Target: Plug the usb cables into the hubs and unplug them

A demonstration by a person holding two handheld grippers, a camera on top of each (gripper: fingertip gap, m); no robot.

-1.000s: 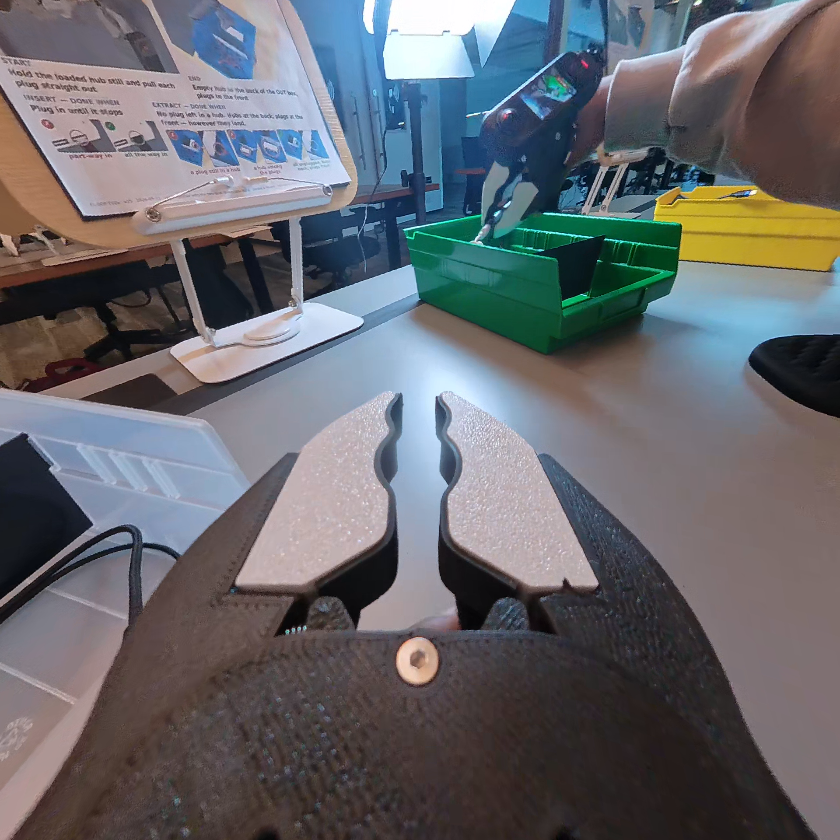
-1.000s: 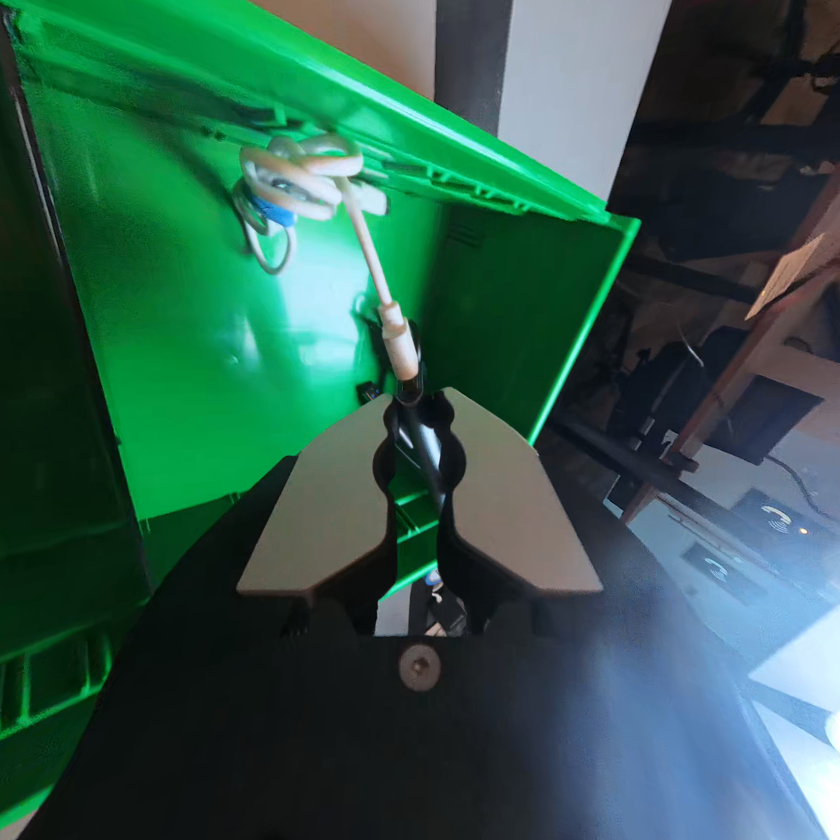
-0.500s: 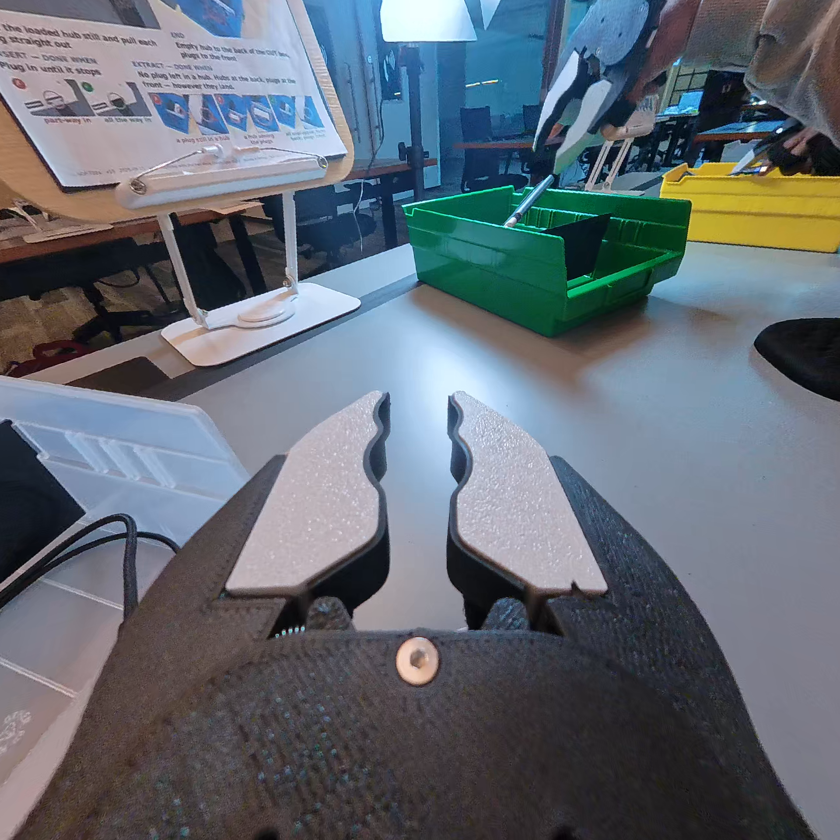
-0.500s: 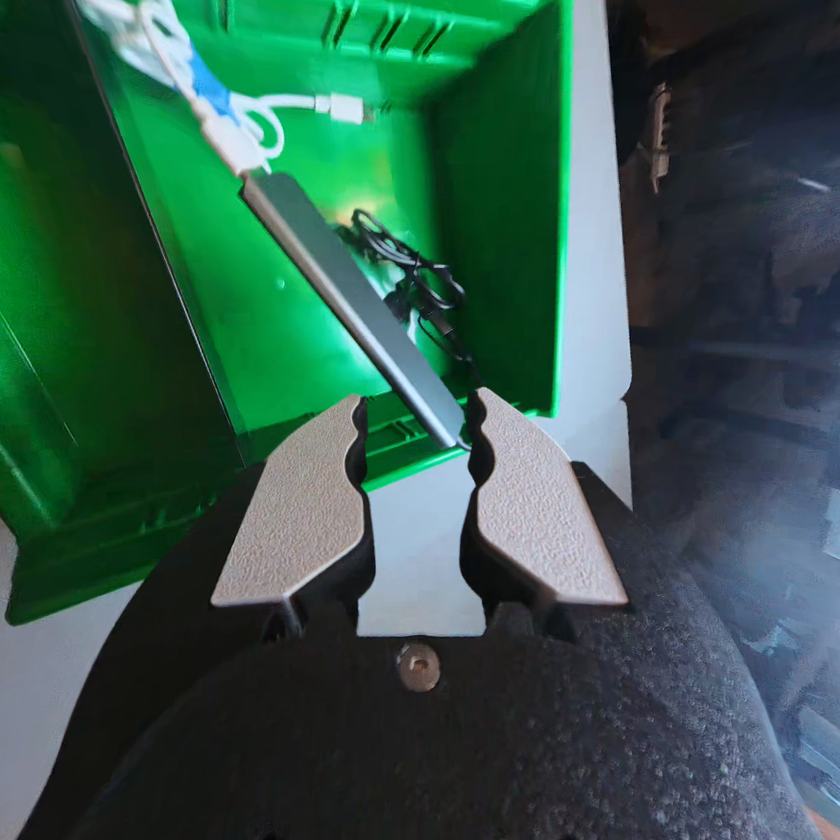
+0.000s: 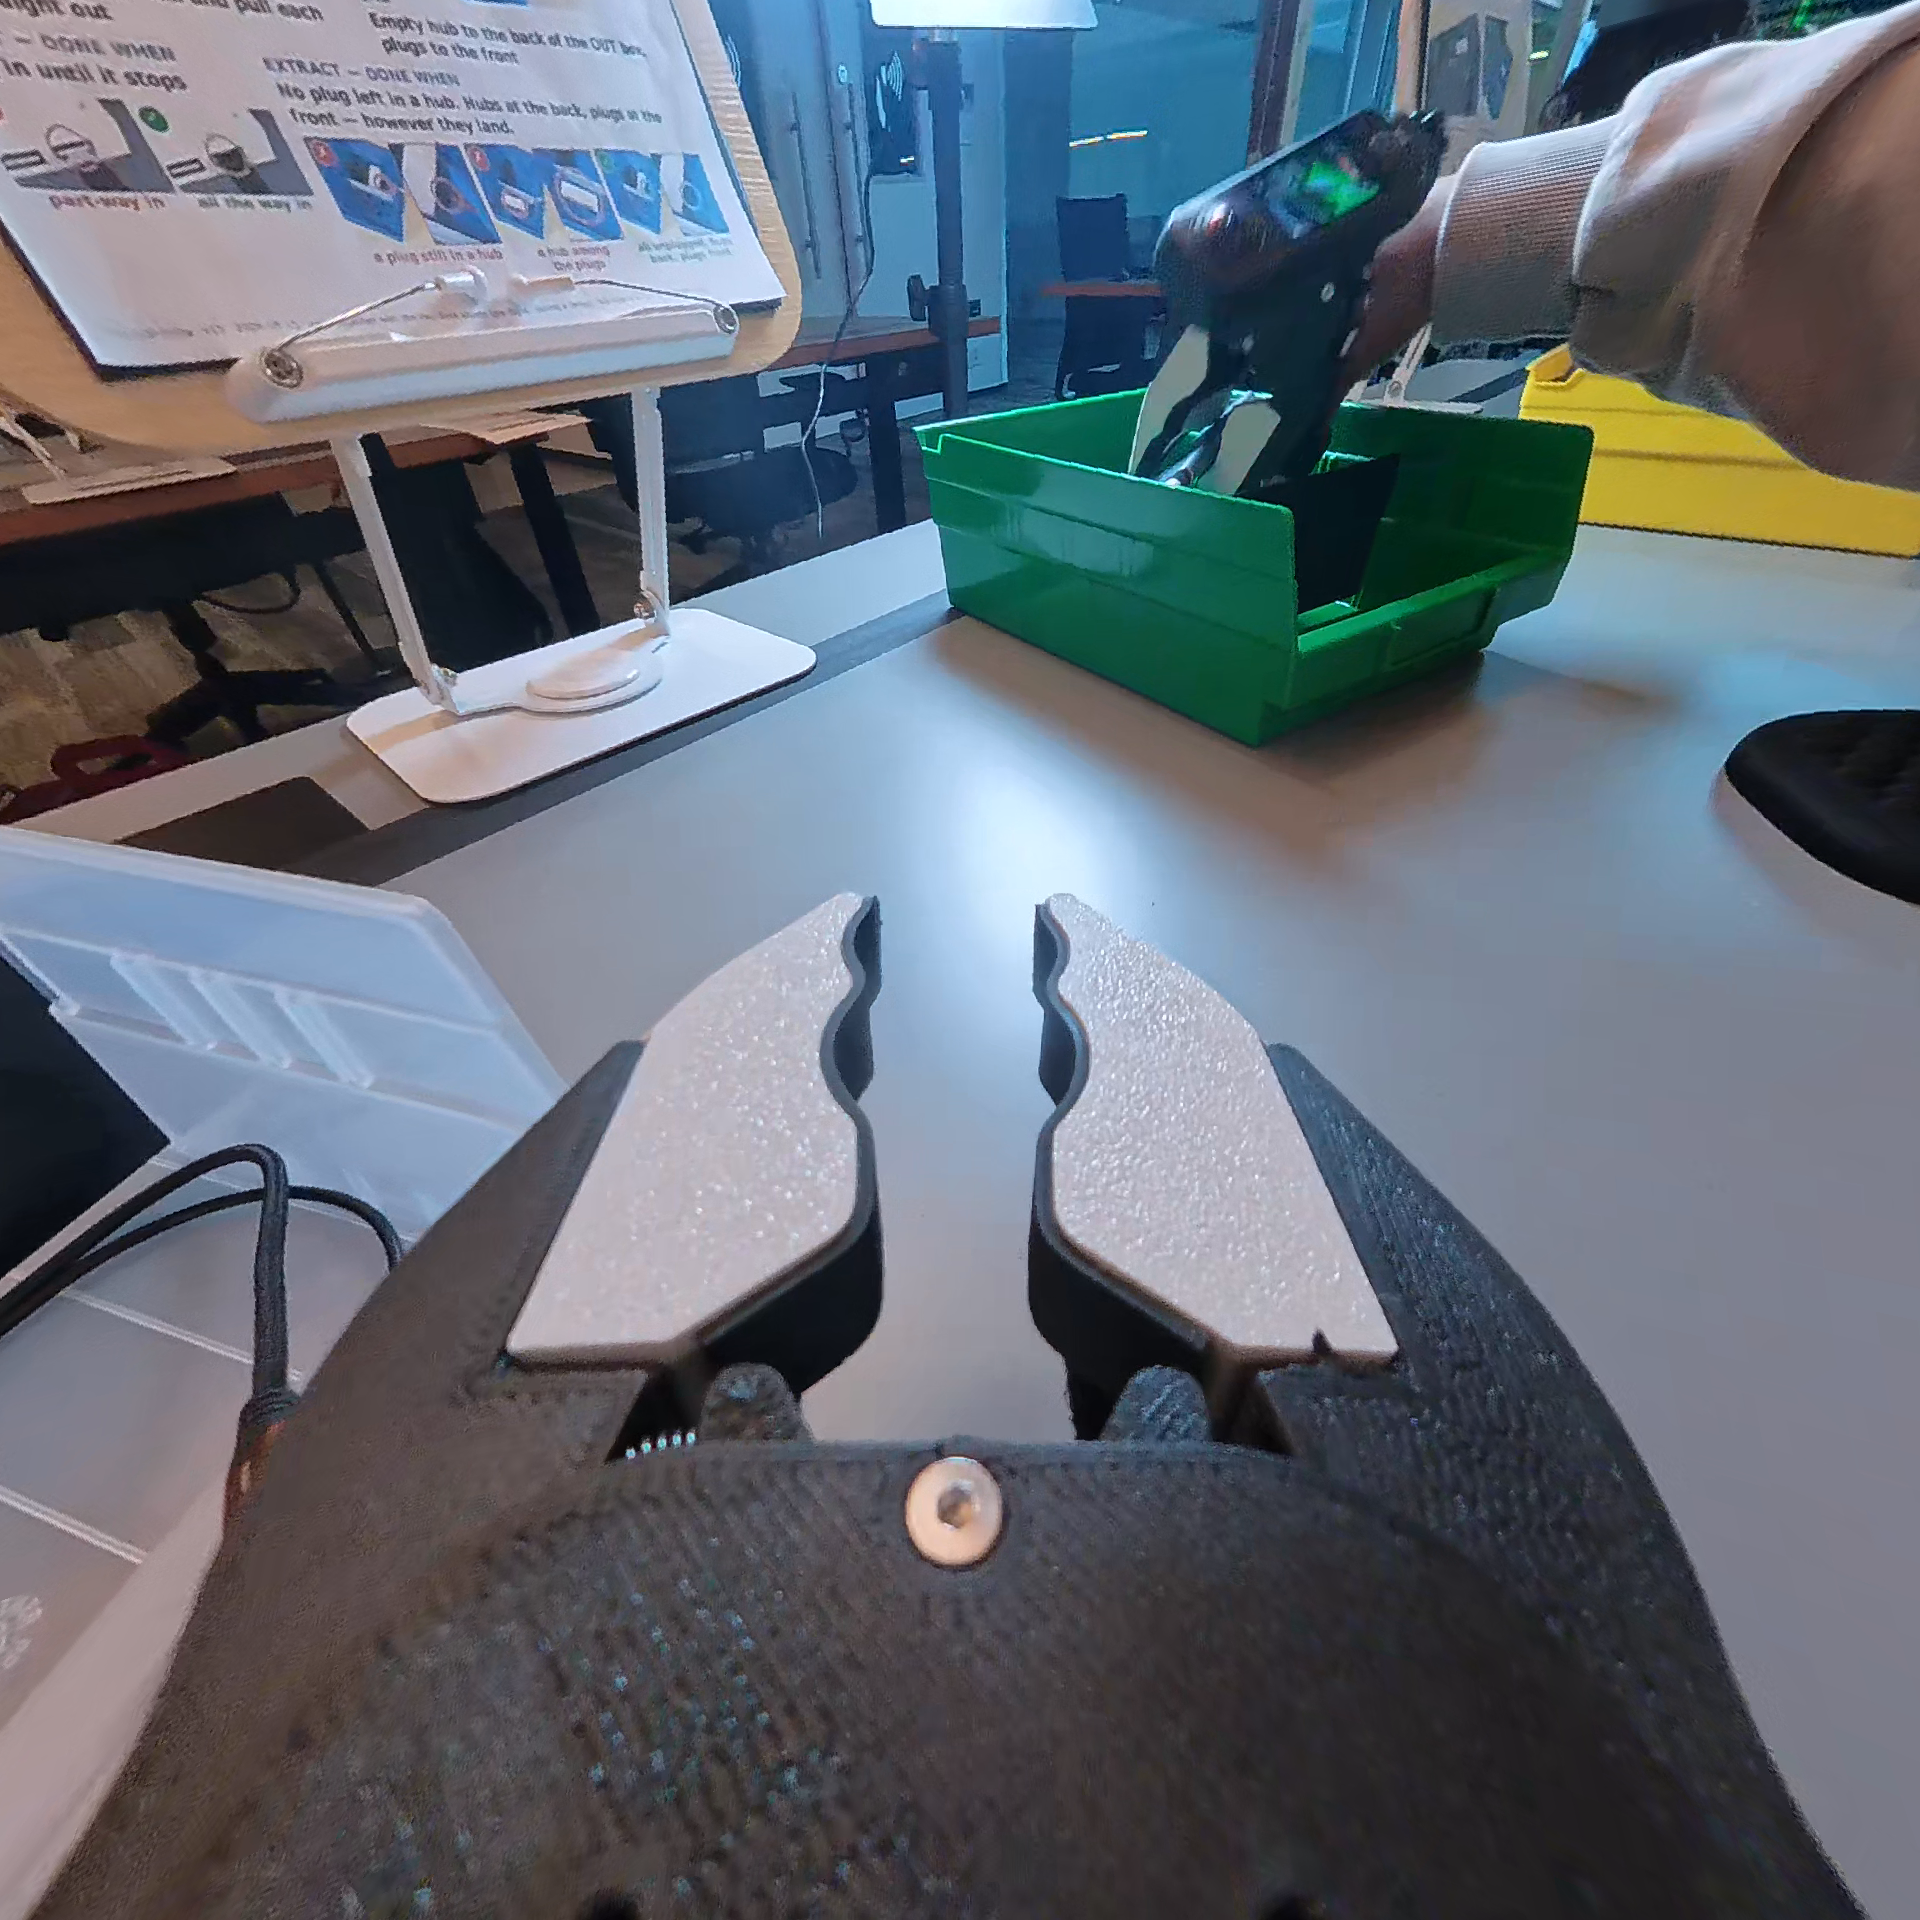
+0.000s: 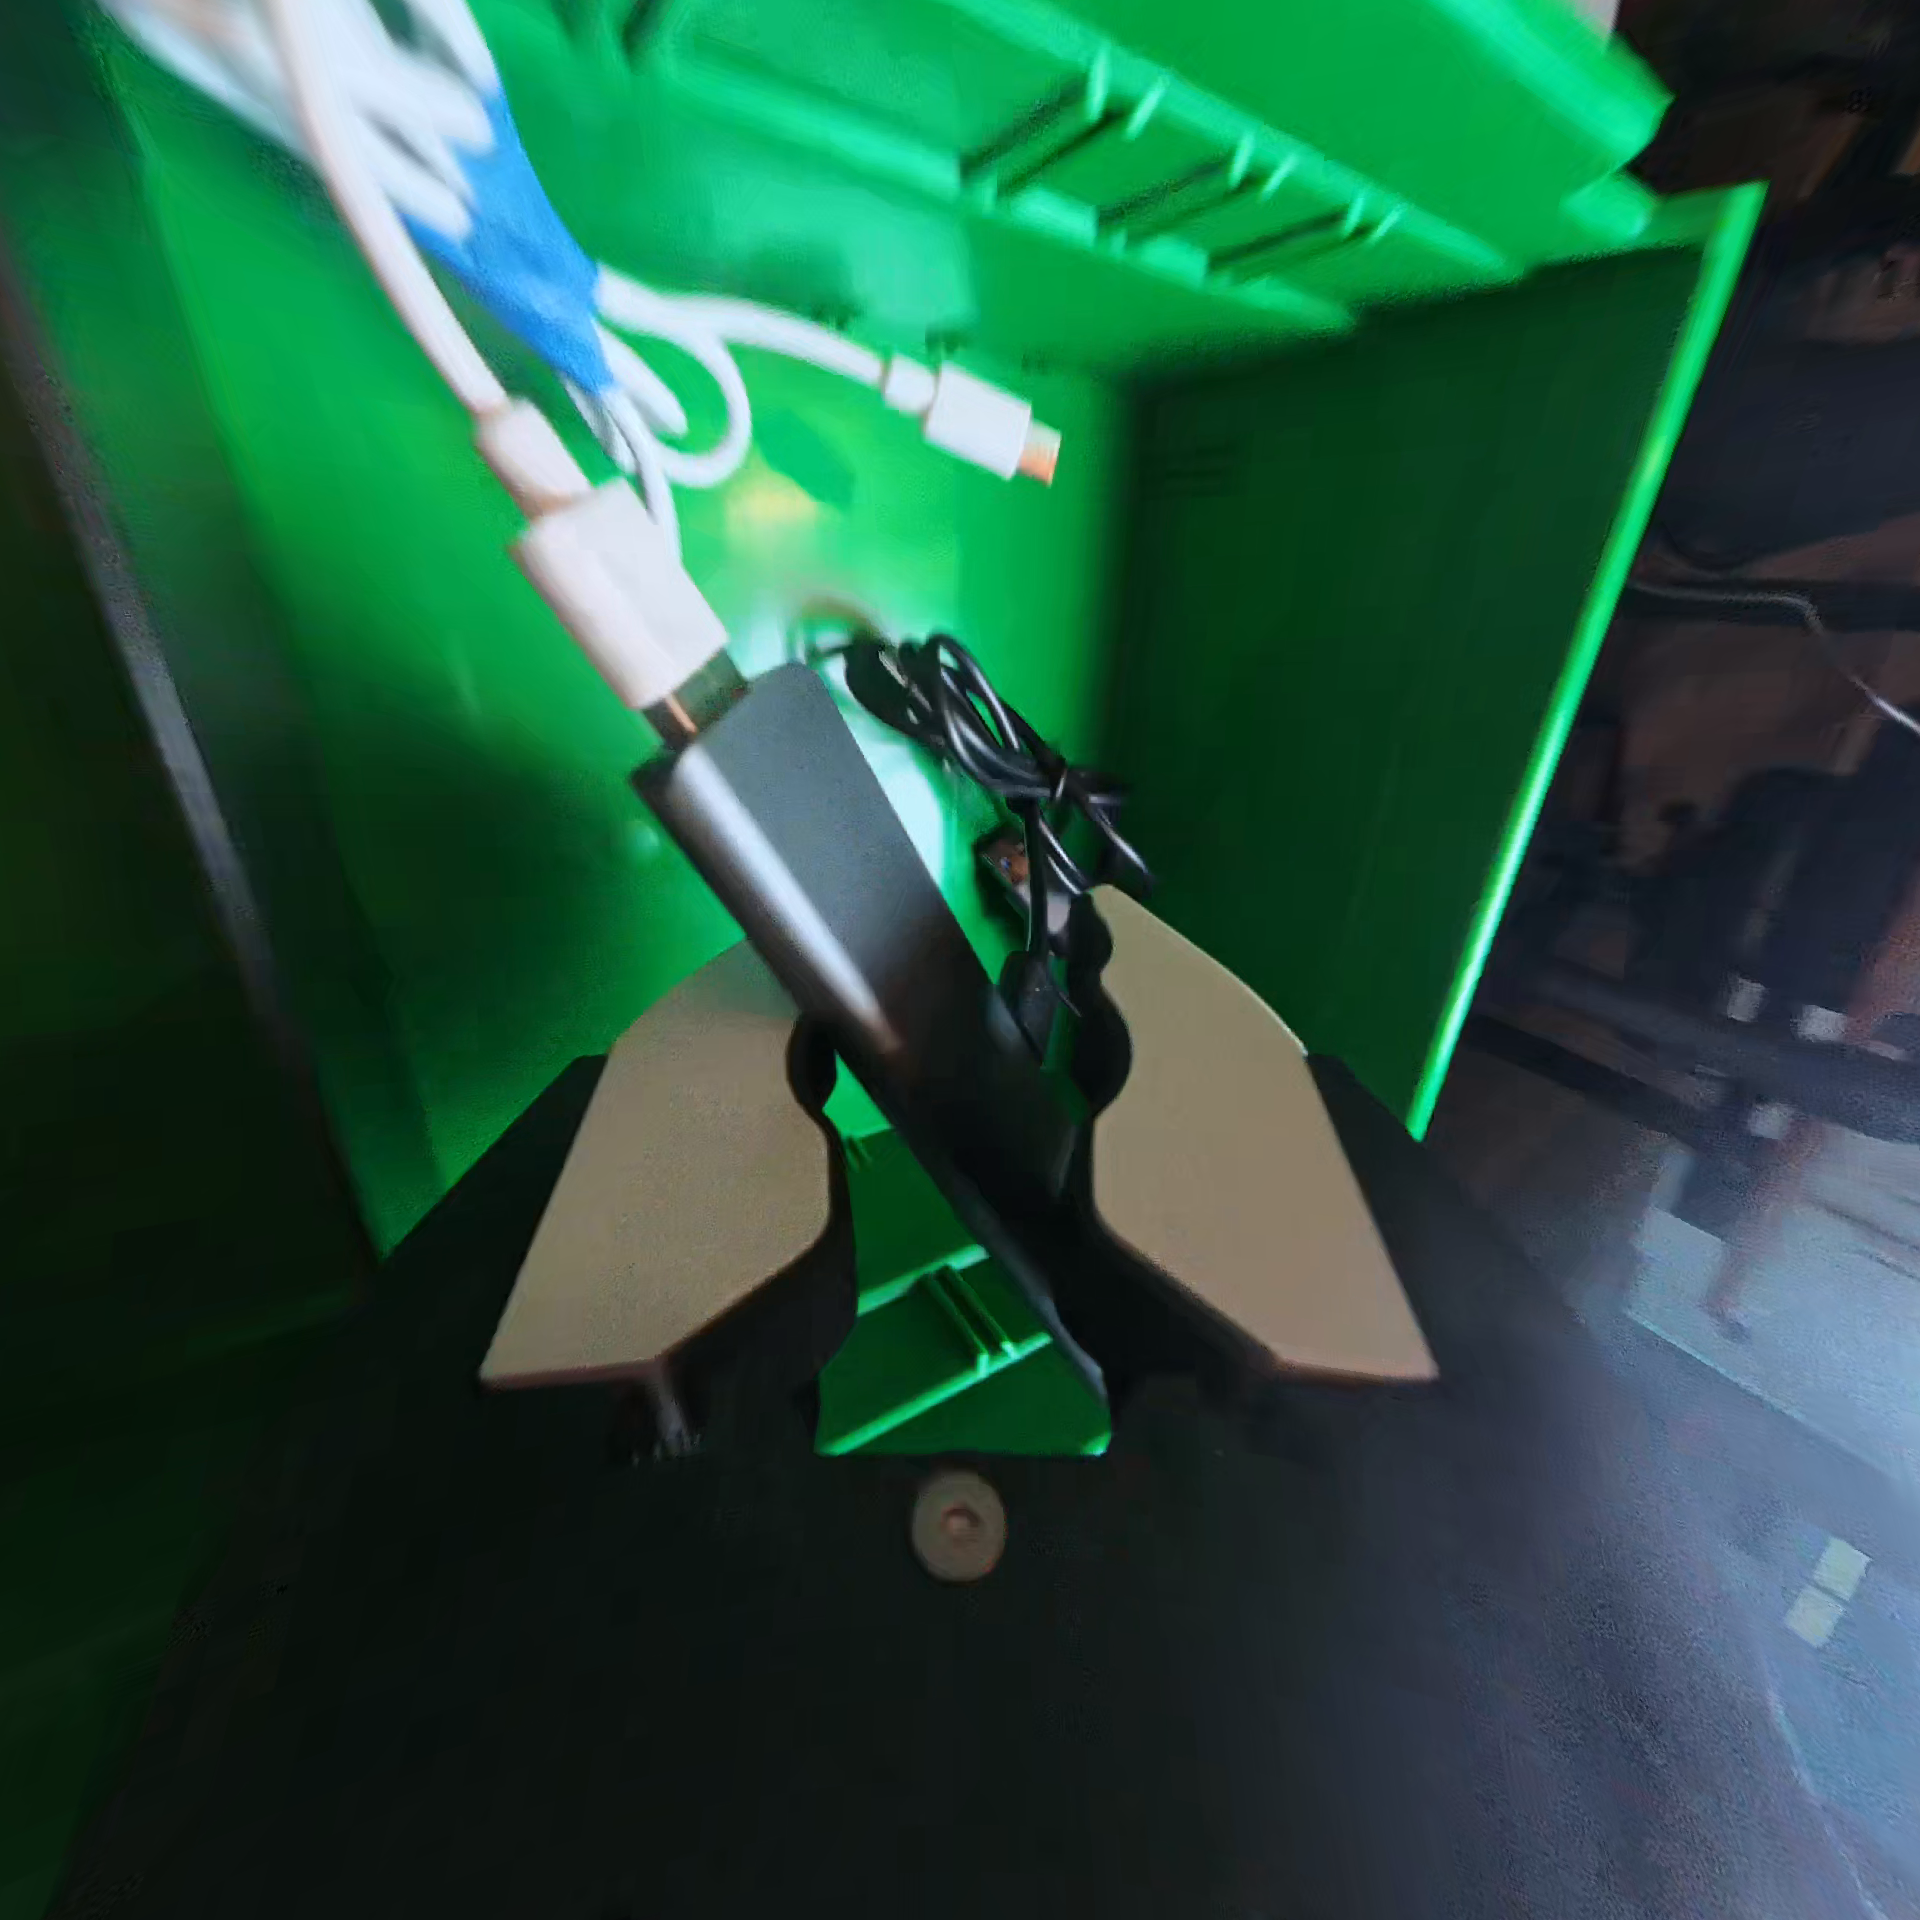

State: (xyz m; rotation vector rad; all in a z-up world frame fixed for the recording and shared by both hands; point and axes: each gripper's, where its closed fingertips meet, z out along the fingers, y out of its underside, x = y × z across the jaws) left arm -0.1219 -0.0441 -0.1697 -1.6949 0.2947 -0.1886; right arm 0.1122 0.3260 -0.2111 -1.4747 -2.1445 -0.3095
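Note:
My right gripper (image 6: 935,935) is inside the green bin (image 6: 1299,675), its jaws closed around the near end of a flat grey hub (image 6: 800,821) that tilts up and away. A white USB cable (image 6: 623,603) is plugged into the hub's far end; its bundle has a blue band, and a second white plug (image 6: 977,421) hangs free. A coiled black cable (image 6: 997,748) lies behind the hub. In the left wrist view the right gripper (image 5: 1205,436) dips into the green bin (image 5: 1122,582). My left gripper (image 5: 956,920) is open and empty above the grey table.
A white document stand (image 5: 582,696) with an instruction sheet stands at the back left. A clear plastic box (image 5: 260,997) with a black cable (image 5: 265,1247) is at the left. A yellow bin (image 5: 1714,478) sits behind the green one, which has a black divider (image 5: 1335,530). A black pad (image 5: 1839,790) lies at the right edge.
My right gripper let go of a thin black cable, opened, rose, then dropped back into the bin and closed on the grey hub. My left gripper opened a little wider.

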